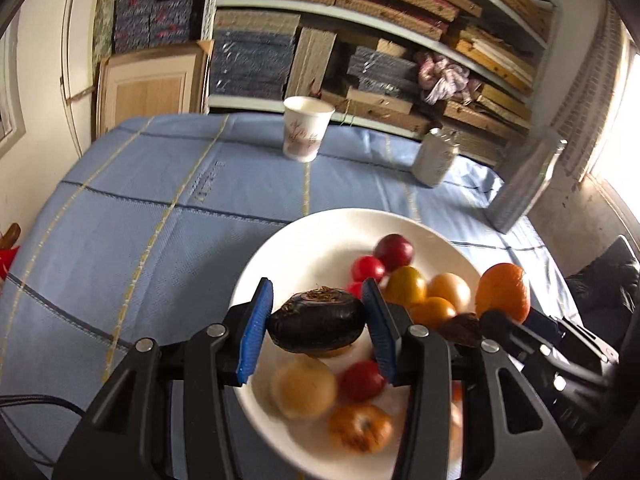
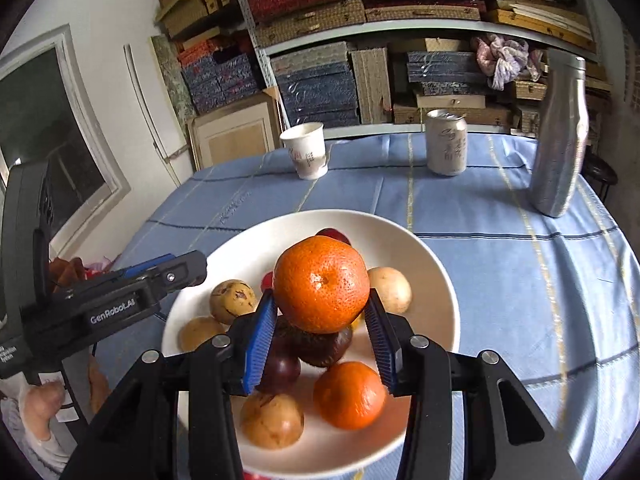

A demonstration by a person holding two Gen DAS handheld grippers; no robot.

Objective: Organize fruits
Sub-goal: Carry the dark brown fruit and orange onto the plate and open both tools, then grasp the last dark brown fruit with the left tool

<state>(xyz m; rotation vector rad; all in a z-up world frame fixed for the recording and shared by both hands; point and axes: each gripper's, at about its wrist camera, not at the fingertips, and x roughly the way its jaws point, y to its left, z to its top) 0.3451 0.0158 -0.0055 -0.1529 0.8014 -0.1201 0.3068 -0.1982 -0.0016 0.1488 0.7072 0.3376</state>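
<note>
A white plate on the blue tablecloth holds several fruits: red, yellow, tan and orange ones. My left gripper is shut on a dark purple fruit and holds it just above the plate. My right gripper is shut on a mandarin orange, held over the same plate. In the left wrist view the right gripper and its orange show at the plate's right side. In the right wrist view the left gripper's finger shows at the plate's left rim.
A paper cup, a drinks can and a tall silver bottle stand along the far side of the table. Shelves stacked with woven boxes fill the wall behind. A window is on the left.
</note>
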